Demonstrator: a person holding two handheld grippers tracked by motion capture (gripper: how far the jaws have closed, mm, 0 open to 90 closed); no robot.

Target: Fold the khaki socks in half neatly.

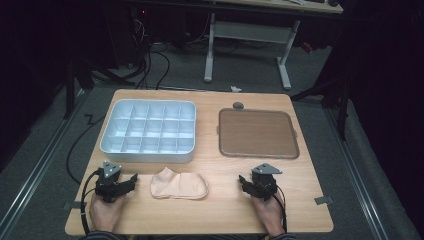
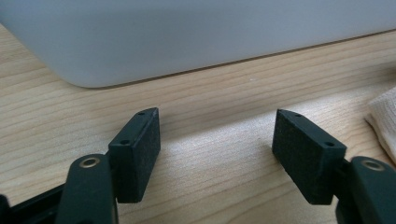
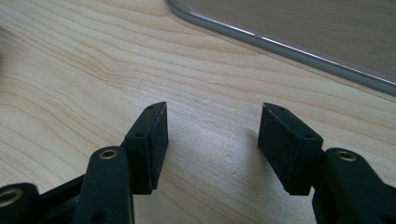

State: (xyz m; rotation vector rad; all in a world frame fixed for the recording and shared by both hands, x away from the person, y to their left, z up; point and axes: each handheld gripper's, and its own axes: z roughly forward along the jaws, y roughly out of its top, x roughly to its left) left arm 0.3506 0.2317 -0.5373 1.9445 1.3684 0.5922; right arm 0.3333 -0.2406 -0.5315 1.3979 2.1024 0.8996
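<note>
A pale peach sock (image 1: pixel 179 184) lies flat on the wooden table near its front edge, between the two hands; its edge shows in the left gripper view (image 2: pixel 384 123). My left gripper (image 1: pixel 131 179) rests low on the table to the sock's left, jaws open and empty (image 2: pixel 215 135), apart from the sock. To the sock's right, my right gripper (image 1: pixel 243 181) also stands open over bare wood (image 3: pixel 212 130) with nothing between its pads.
A white divided box (image 1: pixel 148 131) with several empty compartments sits at the back left; its wall (image 2: pixel 187 37) is close ahead of the left gripper. A brown tray (image 1: pixel 257 133) with a pale rim (image 3: pixel 289 49) sits at the back right. A small dark knob (image 1: pixel 238 105) lies behind it.
</note>
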